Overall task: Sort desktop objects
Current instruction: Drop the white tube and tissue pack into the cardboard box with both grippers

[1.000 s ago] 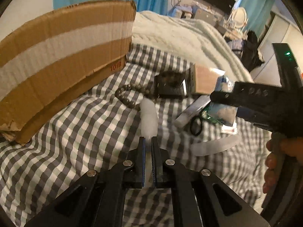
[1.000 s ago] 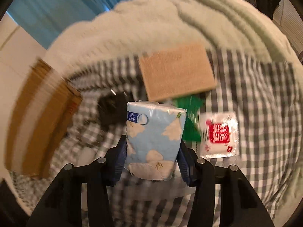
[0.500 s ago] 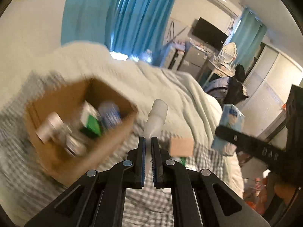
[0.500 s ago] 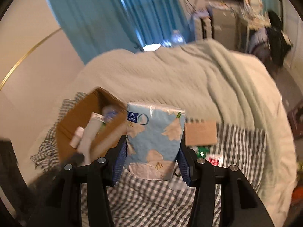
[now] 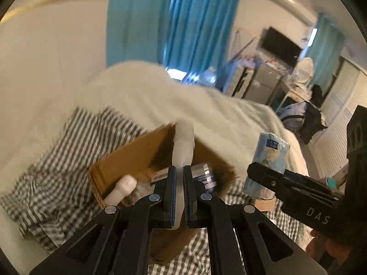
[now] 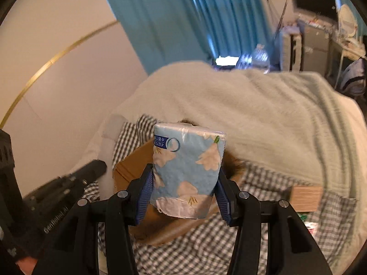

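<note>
While the left gripper (image 5: 179, 192) has its jaws clamped on the lower end of a pale translucent tube (image 5: 182, 145), that tube stands up out of the grip and rises in front of the open cardboard box (image 5: 128, 158), its rounded top crossing the box's far rim. Inside the box lie a white bottle-like item (image 5: 122, 188) and a silvery packet (image 5: 204, 174), both blurred. The right gripper (image 6: 183, 190) holds a blue tissue pack (image 6: 187, 171) with pale flower prints upright between its blue pads, jaws pressed on the pack's two sides; the pack hides much of the box behind it. In the left wrist view the same pack sits to the right of the box. The box rests on a checked cloth (image 6: 190, 247) on the bed, with a cream blanket (image 6: 252, 105) beyond and a brown notebook-like slab (image 6: 306, 198) lying to the right.
</note>
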A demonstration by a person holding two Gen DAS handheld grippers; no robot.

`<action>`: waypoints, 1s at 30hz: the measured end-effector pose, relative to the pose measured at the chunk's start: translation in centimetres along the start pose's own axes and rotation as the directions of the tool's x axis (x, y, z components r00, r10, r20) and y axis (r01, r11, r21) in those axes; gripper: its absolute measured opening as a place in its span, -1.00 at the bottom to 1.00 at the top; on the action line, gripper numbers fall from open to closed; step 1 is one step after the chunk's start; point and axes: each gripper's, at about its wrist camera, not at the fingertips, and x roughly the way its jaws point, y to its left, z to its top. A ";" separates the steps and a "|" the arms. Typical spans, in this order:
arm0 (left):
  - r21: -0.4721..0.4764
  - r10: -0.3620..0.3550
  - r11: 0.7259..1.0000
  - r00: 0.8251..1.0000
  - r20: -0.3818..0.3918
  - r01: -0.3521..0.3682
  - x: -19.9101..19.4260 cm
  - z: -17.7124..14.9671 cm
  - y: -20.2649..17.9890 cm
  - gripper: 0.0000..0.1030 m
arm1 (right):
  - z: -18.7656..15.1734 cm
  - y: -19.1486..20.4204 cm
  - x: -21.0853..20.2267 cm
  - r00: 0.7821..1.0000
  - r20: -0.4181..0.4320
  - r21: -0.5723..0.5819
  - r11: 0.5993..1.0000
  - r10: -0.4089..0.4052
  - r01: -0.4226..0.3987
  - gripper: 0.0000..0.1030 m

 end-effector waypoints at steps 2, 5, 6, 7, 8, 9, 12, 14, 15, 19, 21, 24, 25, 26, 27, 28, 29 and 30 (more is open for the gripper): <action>-0.011 0.028 1.000 1.000 -0.002 -0.028 1.4 0.3 1.5 -0.90 | 0.3 0.4 2.4 1.000 -0.027 -0.004 1.000 -0.001 0.001 -0.01; -0.037 0.033 0.999 0.999 -0.004 -0.033 2.9 0.0 2.8 -0.90 | 0.8 0.9 4.7 0.999 -0.028 0.013 1.000 0.021 -0.020 0.07; -0.044 0.038 0.998 0.999 -0.015 -0.039 3.5 -0.1 3.3 -0.88 | 0.9 0.9 5.3 0.999 -0.027 0.023 0.999 0.033 -0.033 0.28; -0.045 0.044 0.998 0.999 -0.021 -0.045 3.9 -0.1 3.5 -0.76 | 0.9 0.9 5.8 0.999 -0.022 0.037 0.999 0.037 -0.036 0.39; -0.041 0.055 0.998 0.998 -0.022 -0.056 4.2 -0.2 3.6 -0.69 | 1.0 0.8 6.0 0.999 -0.014 0.049 0.998 0.038 -0.038 0.50; -0.029 0.079 0.996 0.997 -0.016 -0.080 4.3 -0.3 3.6 -0.55 | 1.1 0.6 6.2 0.999 -0.011 0.058 0.997 0.042 -0.042 0.50; -0.001 0.107 0.994 0.994 -0.005 -0.107 4.2 -0.2 3.7 0.26 | 1.5 -0.3 6.1 0.999 0.002 0.083 0.996 0.040 -0.040 0.50; -0.010 0.100 0.995 0.995 -0.005 -0.100 3.8 -0.4 3.6 0.36 | 1.8 -1.1 5.3 0.999 0.016 0.097 0.995 0.028 -0.030 0.51; -0.021 0.095 0.995 0.995 -0.007 -0.095 3.5 -0.4 3.5 0.37 | 1.9 -1.6 4.7 0.999 0.023 0.105 0.994 0.022 -0.024 0.51; -0.049 0.099 0.994 0.995 0.004 -0.099 1.8 -0.8 2.4 0.57 | 1.4 -3.2 1.2 0.999 0.054 0.137 0.991 -0.001 -0.007 0.51; -0.046 0.096 0.994 0.995 0.026 -0.095 0.6 -0.9 1.3 0.57 | 1.1 -4.3 -1.0 0.997 0.074 0.143 0.990 -0.011 0.001 0.51; -0.028 0.097 0.995 0.994 0.049 -0.096 -1.0 -1.3 -0.7 0.60 | 0.2 -5.7 -4.5 0.994 0.103 0.132 0.991 -0.042 0.028 0.51; -0.025 0.095 0.995 0.994 0.053 -0.094 -1.5 -1.5 -1.4 0.73 | -0.1 -6.4 -5.8 0.992 0.112 0.127 0.991 -0.056 0.041 0.51; -0.025 0.094 0.995 0.994 0.059 -0.093 -1.9 -1.8 -2.1 0.81 | -0.4 -6.9 -6.8 0.991 0.119 0.125 0.991 -0.069 0.054 0.51; -0.028 0.092 0.996 0.993 0.073 -0.090 -2.5 -2.0 -2.8 0.84 | -0.8 -7.6 -7.7 0.989 0.126 0.128 0.989 -0.082 0.066 0.52; -0.030 0.085 0.996 0.993 0.084 -0.082 -2.9 -2.3 -3.6 0.84 | -1.4 -8.5 -8.7 0.987 0.130 0.136 0.988 -0.092 0.075 0.52; -0.029 0.074 0.997 0.993 0.088 -0.072 -3.2 -2.5 -4.3 0.84 | -1.8 -9.1 -9.4 0.986 0.131 0.142 0.987 -0.099 0.080 0.53; -0.025 0.061 0.998 0.994 0.088 -0.059 -3.5 -2.8 -5.2 0.84 | -2.3 -9.9 -10.1 0.985 0.131 0.151 0.984 -0.109 0.089 0.53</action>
